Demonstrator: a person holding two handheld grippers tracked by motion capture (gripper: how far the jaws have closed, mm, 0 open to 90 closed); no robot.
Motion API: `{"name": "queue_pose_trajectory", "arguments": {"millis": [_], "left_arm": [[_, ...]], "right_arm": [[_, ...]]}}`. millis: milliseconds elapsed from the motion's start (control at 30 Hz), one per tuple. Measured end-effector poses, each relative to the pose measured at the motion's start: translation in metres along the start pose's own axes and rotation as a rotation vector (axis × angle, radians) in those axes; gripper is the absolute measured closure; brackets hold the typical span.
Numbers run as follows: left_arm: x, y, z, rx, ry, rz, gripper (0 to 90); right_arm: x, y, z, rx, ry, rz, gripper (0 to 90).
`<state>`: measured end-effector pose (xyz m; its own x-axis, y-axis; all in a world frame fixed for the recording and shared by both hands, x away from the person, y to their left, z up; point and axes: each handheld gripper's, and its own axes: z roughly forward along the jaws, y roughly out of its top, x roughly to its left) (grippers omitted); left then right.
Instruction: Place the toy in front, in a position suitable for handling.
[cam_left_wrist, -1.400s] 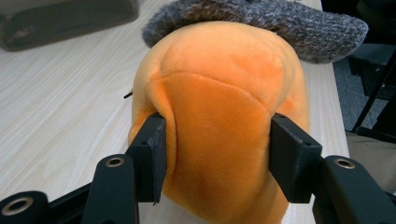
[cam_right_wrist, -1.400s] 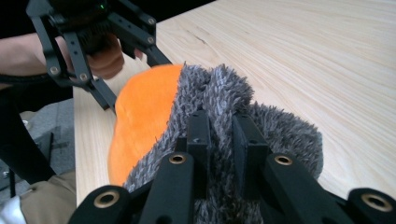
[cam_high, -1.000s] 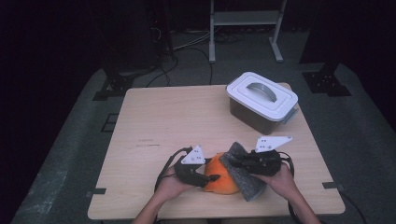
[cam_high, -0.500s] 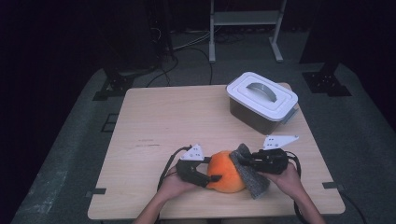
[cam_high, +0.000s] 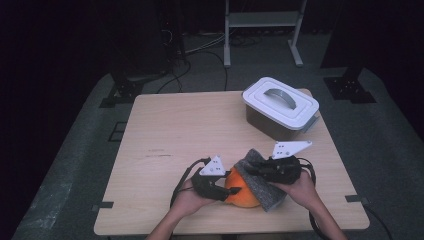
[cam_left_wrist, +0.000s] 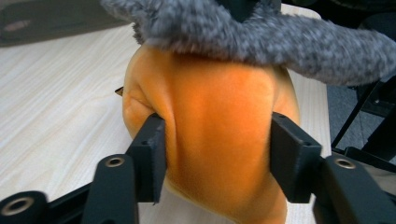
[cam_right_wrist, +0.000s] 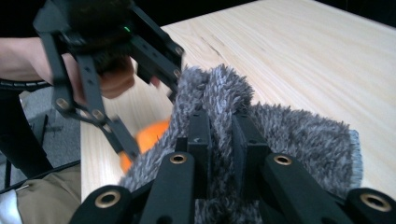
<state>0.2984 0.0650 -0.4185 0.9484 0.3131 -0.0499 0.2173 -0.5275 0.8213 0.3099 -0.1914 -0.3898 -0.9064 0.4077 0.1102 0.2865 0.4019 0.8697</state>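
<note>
Orange plush ball (cam_left_wrist: 215, 135) rests at the desk's (cam_high: 200, 130) near edge, clamped by the left gripper (cam_left_wrist: 217, 154), whose jaws have just been closing, steadying it. Right gripper (cam_right_wrist: 219, 135) pinches grey fleece cloth (cam_right_wrist: 289, 135), draping it over the ball for wiping.

dim high view, dark surroundings; gripper views brighter, with motion blur and soft close foreground.

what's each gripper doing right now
left gripper: jaws just closed further, pressing the orange plush toy from both sides.
right gripper: shut on a fold of the grey fuzzy cloth.
</note>
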Motion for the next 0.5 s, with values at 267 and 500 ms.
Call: {"name": "queue_pose_trajectory", "arguments": {"millis": [267, 500], "left_arm": [[0.011, -0.004, 0.009, 0.009, -0.056, -0.059, 10.5], [0.009, -0.003, 0.006, -0.002, -0.069, -0.064, 43.2]], "right_arm": [[-0.015, -0.023, -0.011, -0.012, -0.012, 0.067, 78.2], [-0.01, -0.013, -0.01, -0.022, -0.017, 0.064, 78.4]]}}
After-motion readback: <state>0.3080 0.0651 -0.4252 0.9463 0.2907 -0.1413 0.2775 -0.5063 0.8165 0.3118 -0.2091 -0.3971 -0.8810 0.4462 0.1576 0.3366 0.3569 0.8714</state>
